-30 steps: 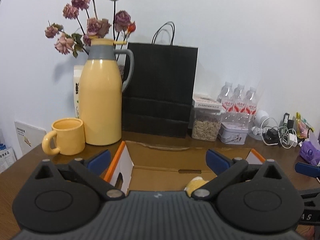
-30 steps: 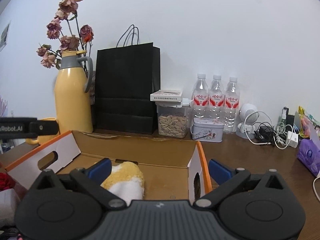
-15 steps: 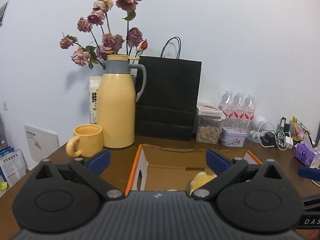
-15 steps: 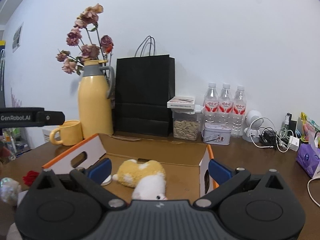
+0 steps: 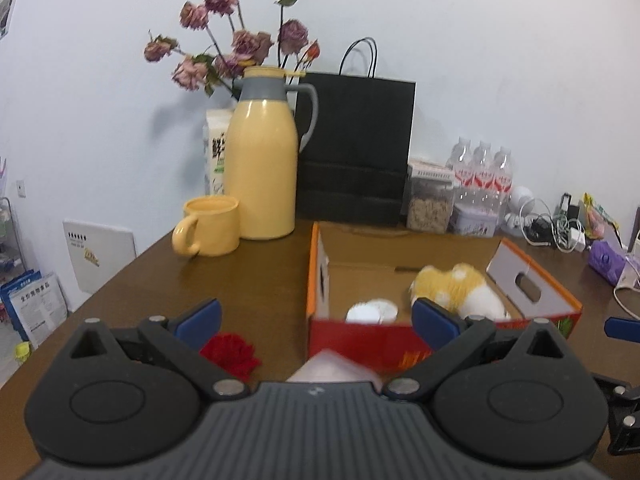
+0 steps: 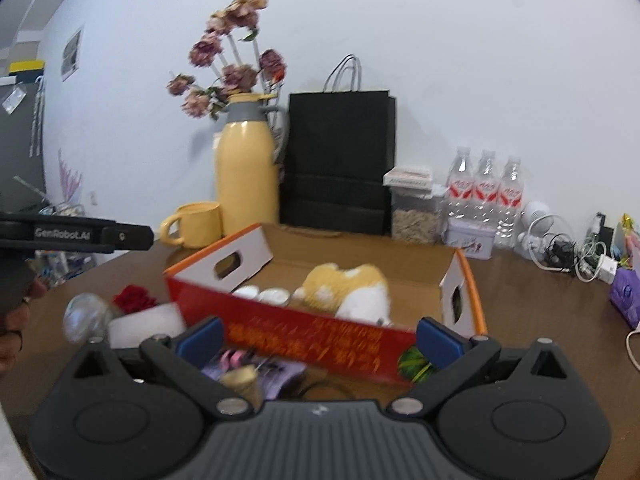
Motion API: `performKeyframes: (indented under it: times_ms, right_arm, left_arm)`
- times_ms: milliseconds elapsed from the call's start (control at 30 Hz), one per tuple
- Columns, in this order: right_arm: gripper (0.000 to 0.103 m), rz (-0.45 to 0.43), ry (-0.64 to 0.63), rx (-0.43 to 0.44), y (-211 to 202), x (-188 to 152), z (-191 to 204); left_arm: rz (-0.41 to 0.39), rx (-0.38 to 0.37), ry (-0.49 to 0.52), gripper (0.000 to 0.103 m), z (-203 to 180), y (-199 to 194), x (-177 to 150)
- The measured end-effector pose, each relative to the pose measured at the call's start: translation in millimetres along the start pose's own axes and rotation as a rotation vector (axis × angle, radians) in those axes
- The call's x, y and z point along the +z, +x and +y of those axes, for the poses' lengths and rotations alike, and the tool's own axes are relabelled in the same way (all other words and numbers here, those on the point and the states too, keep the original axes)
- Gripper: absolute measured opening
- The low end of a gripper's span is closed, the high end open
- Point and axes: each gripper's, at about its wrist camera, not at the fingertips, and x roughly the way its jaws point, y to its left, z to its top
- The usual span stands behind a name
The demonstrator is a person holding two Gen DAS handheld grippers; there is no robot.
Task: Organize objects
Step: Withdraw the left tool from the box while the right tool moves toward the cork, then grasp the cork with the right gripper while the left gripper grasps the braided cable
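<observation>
Both tools hang wide open and empty, the left gripper (image 5: 316, 314) and the right gripper (image 6: 318, 338) alike. Landmark: the open cardboard box (image 6: 320, 330), red front, orange rims. Inside sits a fluffy yellow-and-white plush toy (image 6: 348, 286) (blurred, lying on its side), two small white cups (image 6: 262, 294) beside it. Left of the box, a red flower (image 5: 230, 352) on the table (image 5: 256, 264).

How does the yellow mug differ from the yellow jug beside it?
The yellow mug is short and open-topped; the yellow jug is much taller, with a grey collar and closed lid. The mug's handle is yellow, the jug's grey. Both stand upright on the table, outside the cardboard box, and share the same pale yellow.
</observation>
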Motion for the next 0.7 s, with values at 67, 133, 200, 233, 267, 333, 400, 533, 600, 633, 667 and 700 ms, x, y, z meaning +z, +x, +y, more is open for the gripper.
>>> performKeyframes:
  times_ms: [67, 133, 200, 233, 267, 333, 400, 533, 600, 633, 667, 700]
  right_arm:
    - [0.095, 0.009, -0.010, 0.021, -4.1, -6.2, 5.6]
    - [0.090, 0.018, -0.025, 0.042, -7.1, -11.2, 10.8]
    - [0.083, 0.019, -0.031, 0.057, -9.3, -13.8, 13.8]
    - [0.081, 0.019, -0.030, 0.064, -10.5, -15.1, 15.0]
    - [0.080, 0.019, -0.029, 0.071, -11.5, -16.2, 15.8]
    - [0.074, 0.019, -0.028, 0.084, -11.6, -17.8, 16.4]
    - [0.067, 0.029, -0.024, 0.101, -9.7, -19.9, 15.8]
    - [0.054, 0.049, -0.010, 0.147, -3.5, -25.7, 13.4]
    - [0.050, 0.055, -0.008, 0.158, 2.4, -25.7, 12.6]
    - [0.048, 0.057, -0.006, 0.164, 5.4, -25.2, 12.1]
    - [0.046, 0.059, -0.005, 0.170, 8.5, -24.8, 11.6]
    - [0.045, 0.063, -0.003, 0.179, 12.1, -24.0, 11.0]
  left_arm:
    - [0.019, 0.000, -0.001, 0.103, 6.6, -3.1, -7.8]
    - [0.028, 0.003, -0.006, 0.103, 12.4, -7.0, -14.6]
    - [0.035, 0.006, -0.012, 0.103, 17.8, -10.5, -19.7]
    - [0.038, 0.007, -0.015, 0.103, 20.3, -12.4, -22.2]
    - [0.040, 0.008, -0.019, 0.103, 22.4, -14.2, -24.0]
    - [0.043, 0.011, -0.022, 0.103, 25.2, -17.6, -27.2]
    - [0.046, 0.014, -0.021, 0.103, 27.9, -20.5, -29.8]
    - [0.056, 0.026, -0.023, 0.103, 33.2, -22.2, -32.9]
    - [0.060, 0.031, -0.030, 0.103, 35.9, -21.6, -33.7]
    - [0.062, 0.032, -0.035, 0.103, 37.3, -21.3, -33.8]
    - [0.063, 0.033, -0.039, 0.103, 38.3, -21.0, -33.9]
    - [0.063, 0.032, -0.042, 0.103, 39.1, -21.2, -34.3]
